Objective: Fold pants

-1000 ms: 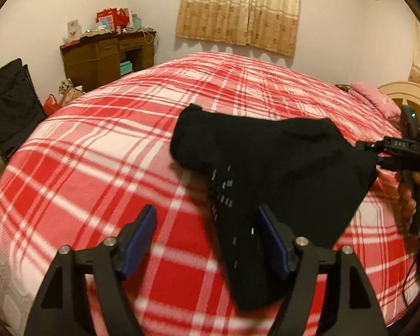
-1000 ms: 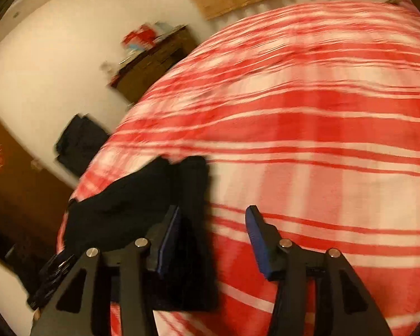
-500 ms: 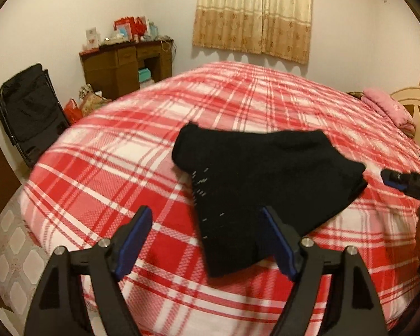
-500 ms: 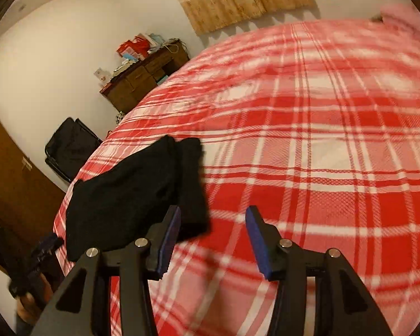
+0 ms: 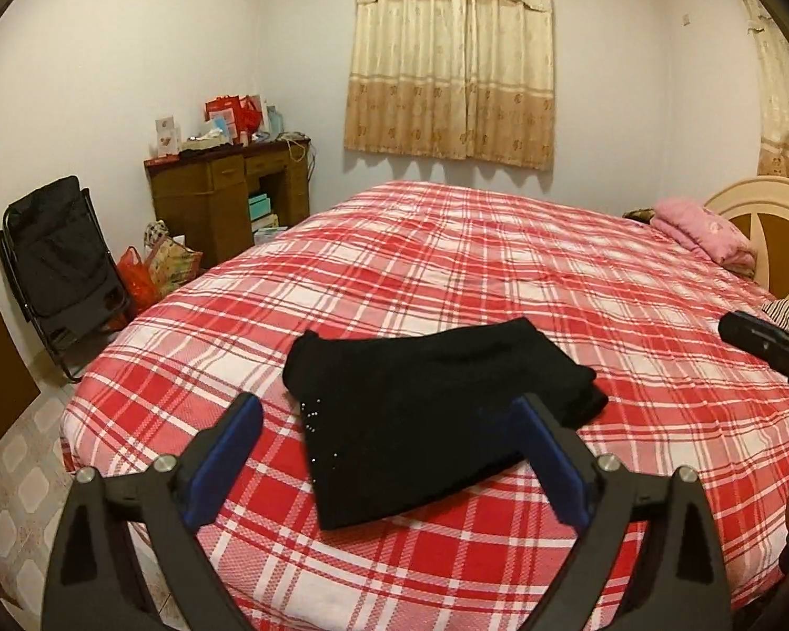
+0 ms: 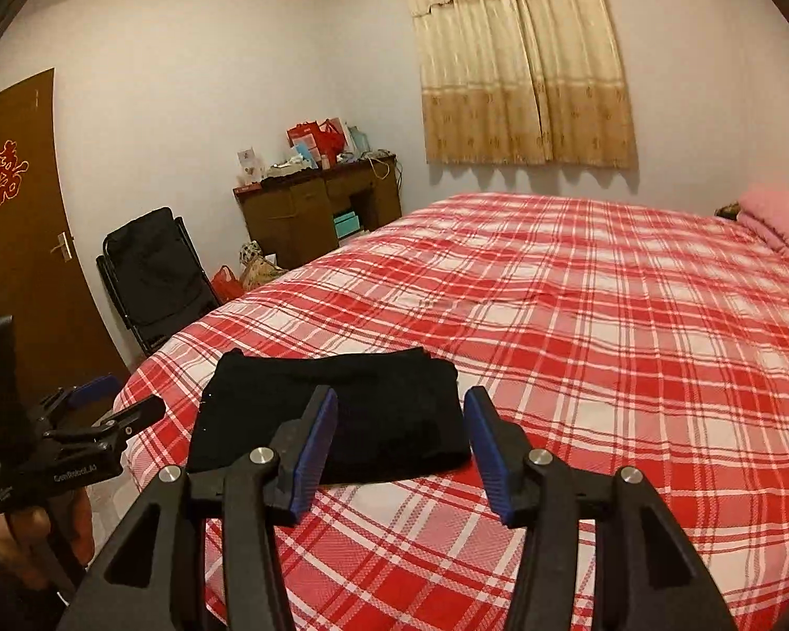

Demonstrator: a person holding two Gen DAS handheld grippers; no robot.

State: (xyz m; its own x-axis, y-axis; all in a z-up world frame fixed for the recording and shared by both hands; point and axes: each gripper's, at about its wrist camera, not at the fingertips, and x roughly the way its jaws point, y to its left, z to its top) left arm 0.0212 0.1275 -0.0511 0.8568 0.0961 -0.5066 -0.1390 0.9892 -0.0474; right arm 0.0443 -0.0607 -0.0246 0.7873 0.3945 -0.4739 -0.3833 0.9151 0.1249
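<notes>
The left tool [image 5: 389,452] has black angular arms, silver pivot screws and ribbed blue pads; its jaws are spreading wide, released, with nothing pressed between the pads. The right tool [image 6: 401,447] is the same build, jaws parted about halfway and gripping nothing. Both hang above the bed, clear of the cloth.

Just ahead of and below both tools lie the pants [image 5: 426,420], a soft, matte black knit folded into a thick, roughly rectangular bundle near the bed's near edge. From the left tool, the bundle's long axis runs from near-left to far-right, with layered folded edges at the far-right end and a scatter of tiny pale dots along the left side. From the right tool the pants [image 6: 336,410] sit slightly left of centre, wide side on.

Under them, the bedspread [image 5: 447,273] is a woven red-and-white plaid, lightly rumpled.

The left view alone shows the cream curved headboard [image 5: 762,210] and only a dark tip of the right tool at its right edge. The right view alone shows a brown door [image 6: 21,242] and the whole left tool [image 6: 115,405] gripped by a hand [image 6: 16,531].
</notes>
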